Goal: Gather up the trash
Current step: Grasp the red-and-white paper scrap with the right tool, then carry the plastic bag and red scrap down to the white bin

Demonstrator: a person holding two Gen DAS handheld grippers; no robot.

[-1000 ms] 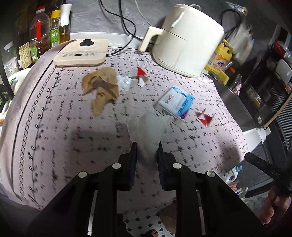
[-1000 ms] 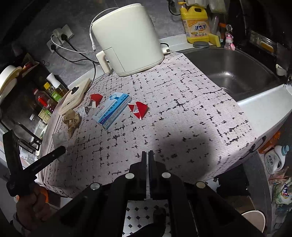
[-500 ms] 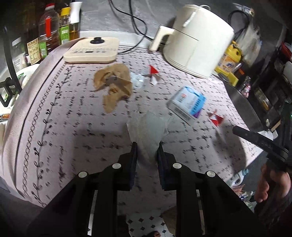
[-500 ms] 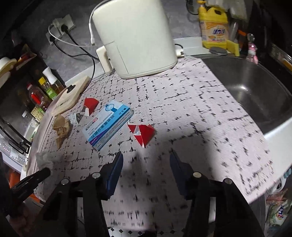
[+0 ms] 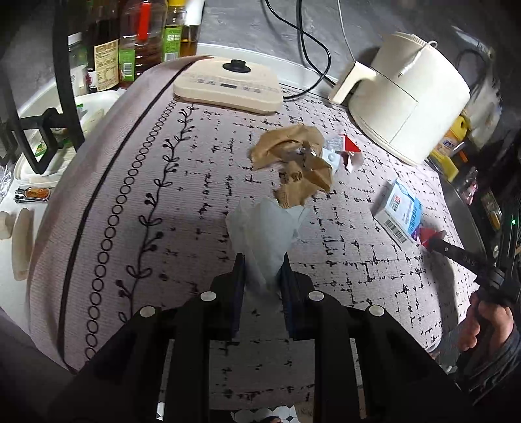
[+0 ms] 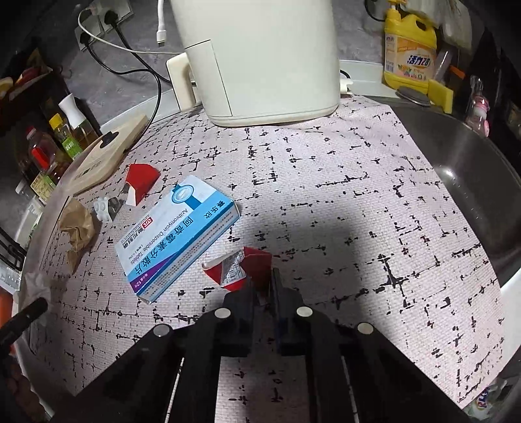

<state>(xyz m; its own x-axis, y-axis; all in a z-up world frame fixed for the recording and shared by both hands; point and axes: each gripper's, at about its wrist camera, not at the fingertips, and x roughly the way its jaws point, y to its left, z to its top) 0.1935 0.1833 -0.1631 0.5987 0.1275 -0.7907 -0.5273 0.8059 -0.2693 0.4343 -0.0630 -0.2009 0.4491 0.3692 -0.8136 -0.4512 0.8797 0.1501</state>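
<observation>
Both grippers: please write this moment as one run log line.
left gripper: shut on white tissue | right gripper: closing on red wrapper | medicine box, brown paper: on counter

This is a home kitchen. A counter (image 6: 325,182) under a pale patterned mat runs up to a steel sink (image 6: 462,182), with a yellow dish soap bottle (image 6: 408,55) and a sponge (image 6: 440,92) at the sink's far edge. A cream air fryer (image 6: 257,55) stands at the back with its cord going to wall sockets (image 6: 97,24), oil and sauce bottles (image 5: 130,42) crowd one corner beside a flat cream appliance base (image 5: 228,86), and tiled floor (image 5: 254,415) shows below the counter's front edge.
</observation>
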